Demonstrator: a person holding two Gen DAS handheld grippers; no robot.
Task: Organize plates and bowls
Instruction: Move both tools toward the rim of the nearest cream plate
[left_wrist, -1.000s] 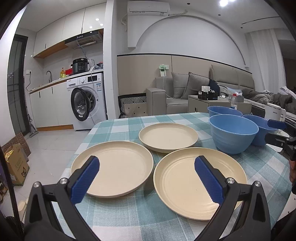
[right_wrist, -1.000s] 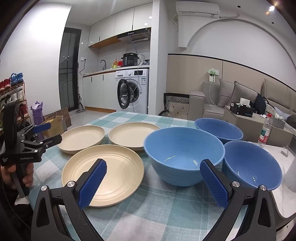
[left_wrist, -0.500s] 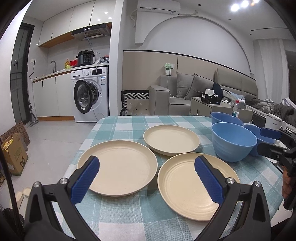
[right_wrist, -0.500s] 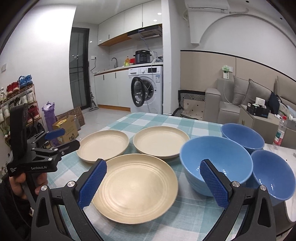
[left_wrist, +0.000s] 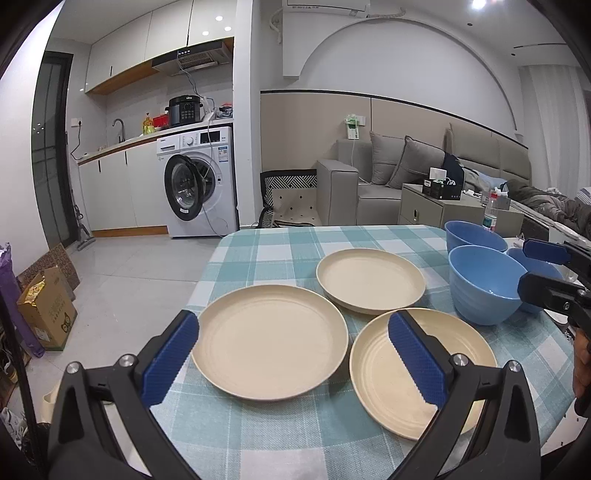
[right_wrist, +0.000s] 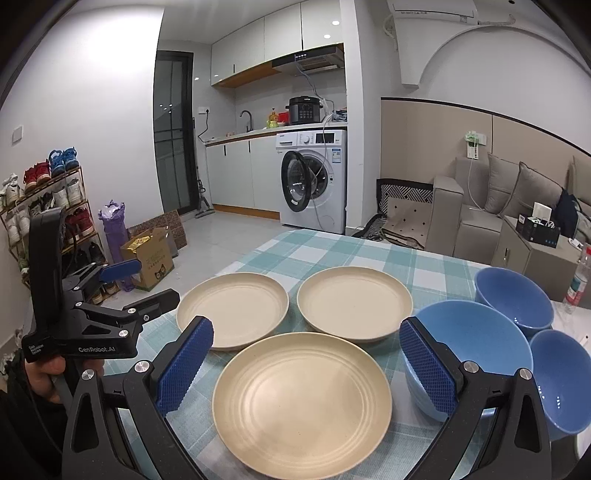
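Three bowls (right_wrist: 469, 332) clear in right view; third half-hidden left.

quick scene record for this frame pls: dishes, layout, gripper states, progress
plates: three cream, unstacked: left plate, far plate, near ridged plate
bowls: three blue, unstacked, right of plates: big bowl, far bowl, small bowl
surface: table with teal check cloth
left gripper: open, empty, above the left plate
right gripper: open, empty, above the near ridged plate
progress: nothing stacked yet
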